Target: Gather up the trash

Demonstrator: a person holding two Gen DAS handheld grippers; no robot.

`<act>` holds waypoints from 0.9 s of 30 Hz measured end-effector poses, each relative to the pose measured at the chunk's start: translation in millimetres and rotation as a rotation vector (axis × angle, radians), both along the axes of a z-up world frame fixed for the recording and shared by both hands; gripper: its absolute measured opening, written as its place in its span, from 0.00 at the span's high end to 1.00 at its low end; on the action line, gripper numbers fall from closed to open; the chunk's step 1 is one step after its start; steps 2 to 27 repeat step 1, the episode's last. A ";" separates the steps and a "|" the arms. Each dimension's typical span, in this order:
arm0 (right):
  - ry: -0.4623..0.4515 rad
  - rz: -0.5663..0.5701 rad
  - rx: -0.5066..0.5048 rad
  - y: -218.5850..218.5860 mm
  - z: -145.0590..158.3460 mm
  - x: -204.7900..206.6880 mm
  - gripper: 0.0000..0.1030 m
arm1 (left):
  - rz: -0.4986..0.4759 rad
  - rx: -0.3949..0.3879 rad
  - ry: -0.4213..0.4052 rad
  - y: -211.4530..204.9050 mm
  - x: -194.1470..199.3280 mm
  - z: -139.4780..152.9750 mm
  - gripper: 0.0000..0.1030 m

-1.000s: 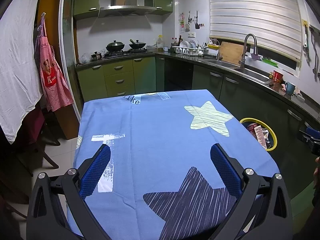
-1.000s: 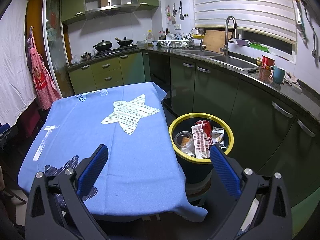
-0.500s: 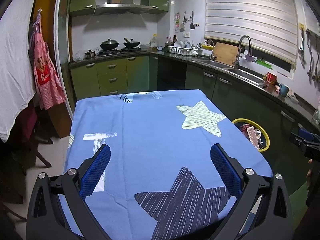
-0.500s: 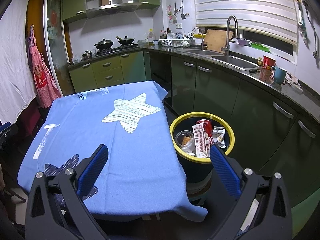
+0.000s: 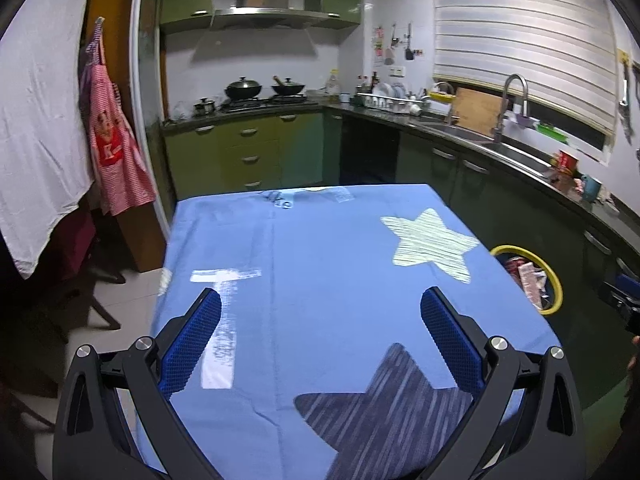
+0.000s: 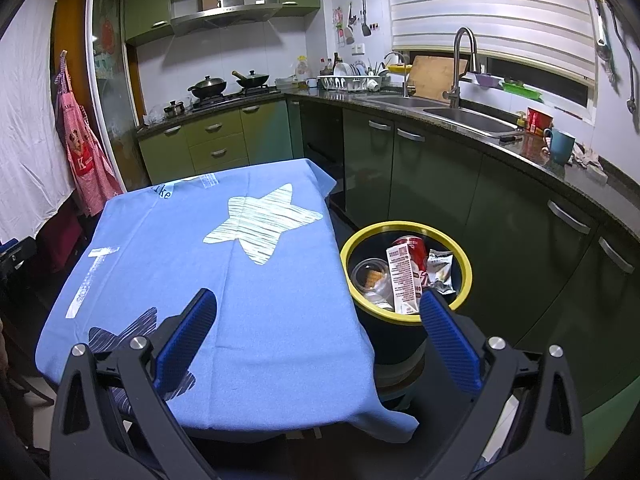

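1. Trash in the yellow-rimmed bin [image 6: 460,258] beside the blue tablecloth [image 6: 248,300]: milk carton [image 6: 402,280], red can [image 6: 414,246], foil wrapper [image 6: 440,266], clear cup [image 6: 368,274].
2. Light, crushable, likely slippery; best pinched at edges.
3. Left gripper [image 5: 320,316] and right gripper [image 6: 318,314]: spread apart, empty.

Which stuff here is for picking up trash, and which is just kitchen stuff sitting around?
For the job: trash bin, carton, red can, wrapper, plastic cup, both open claws.

Just there: blue mug, woks, dish rack, apron.
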State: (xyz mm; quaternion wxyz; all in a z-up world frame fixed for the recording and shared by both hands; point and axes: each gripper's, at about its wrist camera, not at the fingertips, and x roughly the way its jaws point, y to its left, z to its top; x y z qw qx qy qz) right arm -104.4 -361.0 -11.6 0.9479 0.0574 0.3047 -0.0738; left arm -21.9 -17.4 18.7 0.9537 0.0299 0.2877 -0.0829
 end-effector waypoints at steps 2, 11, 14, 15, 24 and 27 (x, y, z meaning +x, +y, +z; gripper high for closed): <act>0.003 0.002 0.000 1.7 -1.0 0.4 0.06 | 0.007 0.005 0.003 1.9 2.6 -0.8 0.04; 0.003 0.002 0.000 1.7 -1.0 0.4 0.06 | 0.007 0.005 0.003 1.9 2.6 -0.8 0.04; 0.003 0.002 0.000 1.7 -1.0 0.4 0.06 | 0.007 0.005 0.003 1.9 2.6 -0.8 0.04; 0.003 0.002 0.000 1.7 -1.0 0.4 0.06 | 0.007 0.005 0.003 1.9 2.6 -0.8 0.04; 0.003 0.002 0.000 1.7 -1.0 0.4 0.06 | 0.007 0.005 0.003 1.9 2.6 -0.8 0.04; 0.003 0.002 0.000 1.7 -1.0 0.4 0.06 | 0.007 0.005 0.003 1.9 2.6 -0.8 0.04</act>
